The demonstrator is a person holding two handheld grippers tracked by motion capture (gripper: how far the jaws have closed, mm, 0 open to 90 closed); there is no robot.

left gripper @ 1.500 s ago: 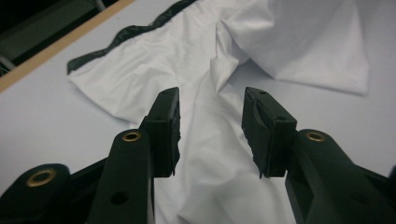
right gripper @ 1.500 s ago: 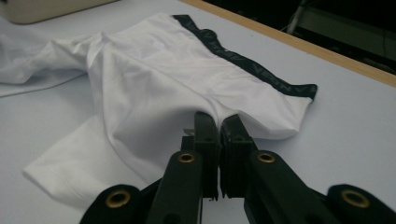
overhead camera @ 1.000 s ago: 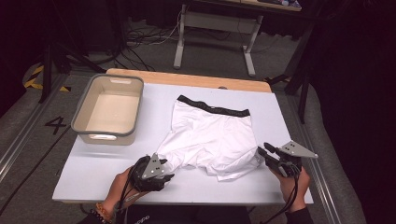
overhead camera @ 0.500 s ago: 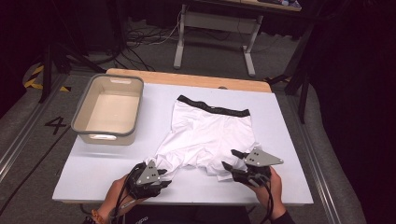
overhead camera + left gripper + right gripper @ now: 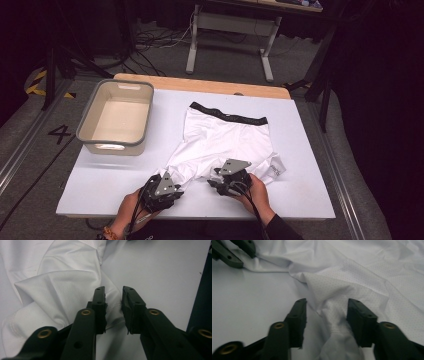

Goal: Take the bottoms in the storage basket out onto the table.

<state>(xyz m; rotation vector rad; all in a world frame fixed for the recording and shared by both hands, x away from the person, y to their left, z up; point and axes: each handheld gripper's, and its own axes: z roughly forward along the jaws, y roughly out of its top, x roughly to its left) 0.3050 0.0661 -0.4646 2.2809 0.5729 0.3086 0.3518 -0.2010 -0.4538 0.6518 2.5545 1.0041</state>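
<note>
High view: we hold two grippers at the lower edge of a white table (image 5: pixel 100 175), both at the near hem of a pair of white shorts (image 5: pixel 225 137) that lies spread at the centre of the frame, its black waistband (image 5: pixel 227 114) toward the top. Our left gripper (image 5: pixel 167 192) sits at lower centre-left on the tip of one leg; our right gripper (image 5: pixel 220 181) sits just right of it on the other leg. A beige plastic tub (image 5: pixel 117 117) stands at the upper left, well apart from the cloth.

Left gripper view: the jaws have just been closing and now stand narrowly parted, a hemmed fold of the shorts (image 5: pixel 62 290) between them; the left pad meets the fabric, while a slim gap shows on the right.

Right gripper view: our jaws have just been closing yet stand moderately apart, with a bunched ridge of dotted fabric (image 5: pixel 337 310) rising between them. It lies against the right pad and clear of the left, so the cloth is not yet pinched.
</note>
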